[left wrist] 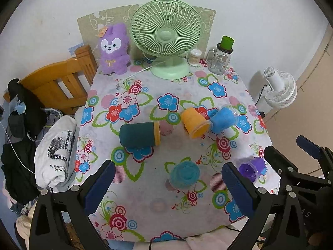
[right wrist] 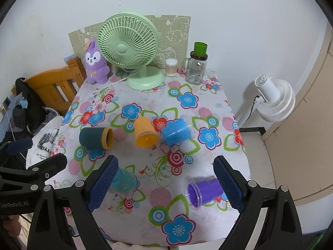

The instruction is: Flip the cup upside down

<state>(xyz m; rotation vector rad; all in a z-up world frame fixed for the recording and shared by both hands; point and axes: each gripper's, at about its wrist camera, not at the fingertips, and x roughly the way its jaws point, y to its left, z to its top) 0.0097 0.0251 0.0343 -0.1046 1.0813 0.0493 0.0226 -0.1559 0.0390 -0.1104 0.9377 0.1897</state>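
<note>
Several cups are on a flowered tablecloth. A dark teal cup with an orange rim, an orange cup, a blue cup and a purple cup lie on their sides. A light teal cup stands upside down. My left gripper is open, above the near table edge, with the light teal cup between its fingers' line. My right gripper is open, its right finger beside the purple cup.
A green fan, a purple plush rabbit, a glass jar with a green cap and a cotton swab box stand at the table's back. A wooden chair with clothes is left. A white fan is right.
</note>
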